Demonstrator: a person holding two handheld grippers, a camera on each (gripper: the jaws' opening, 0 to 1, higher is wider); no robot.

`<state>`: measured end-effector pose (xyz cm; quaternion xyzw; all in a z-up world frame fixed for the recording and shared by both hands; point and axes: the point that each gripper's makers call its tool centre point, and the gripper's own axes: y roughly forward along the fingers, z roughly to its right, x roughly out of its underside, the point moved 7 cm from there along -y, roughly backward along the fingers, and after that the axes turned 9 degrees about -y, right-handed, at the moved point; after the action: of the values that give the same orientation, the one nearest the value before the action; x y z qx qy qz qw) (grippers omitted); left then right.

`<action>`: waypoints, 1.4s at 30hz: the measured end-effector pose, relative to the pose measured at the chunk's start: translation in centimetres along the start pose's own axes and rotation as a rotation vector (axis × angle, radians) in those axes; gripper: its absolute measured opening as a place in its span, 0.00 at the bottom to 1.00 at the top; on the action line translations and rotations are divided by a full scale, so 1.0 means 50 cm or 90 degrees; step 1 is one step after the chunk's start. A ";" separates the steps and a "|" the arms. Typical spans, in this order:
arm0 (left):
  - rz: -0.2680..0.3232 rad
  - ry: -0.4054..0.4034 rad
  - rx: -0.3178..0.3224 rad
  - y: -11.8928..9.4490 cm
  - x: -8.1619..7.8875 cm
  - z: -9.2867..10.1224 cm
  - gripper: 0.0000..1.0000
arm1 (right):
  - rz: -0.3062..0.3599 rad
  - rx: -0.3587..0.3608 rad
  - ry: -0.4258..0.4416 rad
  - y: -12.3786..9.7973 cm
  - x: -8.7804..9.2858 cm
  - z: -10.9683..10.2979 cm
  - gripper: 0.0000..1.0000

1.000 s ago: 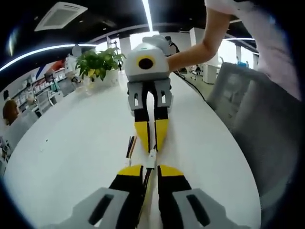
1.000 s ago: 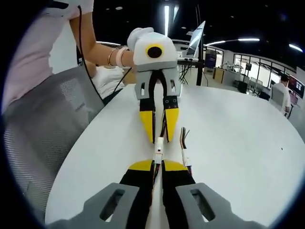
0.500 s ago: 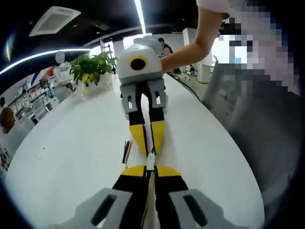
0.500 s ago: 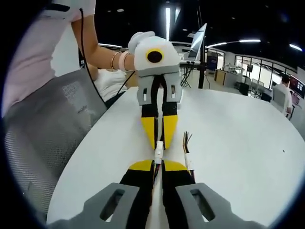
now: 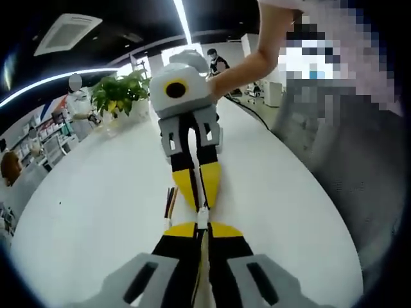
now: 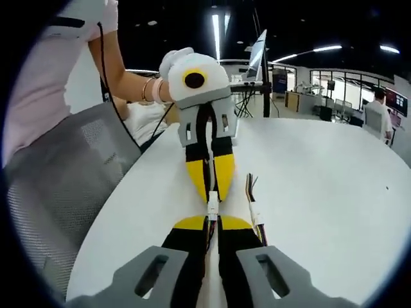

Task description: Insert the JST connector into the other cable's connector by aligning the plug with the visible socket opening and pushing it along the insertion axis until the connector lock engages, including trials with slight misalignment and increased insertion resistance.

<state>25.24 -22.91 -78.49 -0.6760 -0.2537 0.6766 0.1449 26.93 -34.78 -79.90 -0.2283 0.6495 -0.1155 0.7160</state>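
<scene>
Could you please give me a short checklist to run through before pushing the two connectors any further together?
1. Left gripper shut on its cable: ok.
2. Right gripper shut on its cable: ok.
3. The two grippers point tip to tip, roughly in line: ok.
4. White connector sits between the tips: ok.
5. Lock engaged: cannot tell, too small to see.
6. Spare cable lies on the white table beside the insertion line, not across it: ok.

The left gripper and right gripper meet tip to tip above the table, the mated JST connector between them; a spare cable lies just right of the right gripper's tips; a potted plant stands behind.
</scene>
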 end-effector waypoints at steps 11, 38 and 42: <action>0.008 -0.021 -0.031 0.001 0.018 -0.028 0.00 | -0.023 0.026 -0.048 0.009 0.002 0.022 0.02; 0.006 -0.081 -0.081 0.011 0.044 -0.038 0.03 | -0.078 0.030 -0.105 0.024 0.015 0.040 0.04; -0.001 -0.087 -0.083 0.010 0.042 -0.037 0.07 | -0.084 0.031 -0.103 0.024 0.016 0.039 0.04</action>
<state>27.05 -21.92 -80.43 -0.6359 -0.3071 0.7031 0.0836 28.80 -33.78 -81.08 -0.2612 0.5702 -0.1594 0.7624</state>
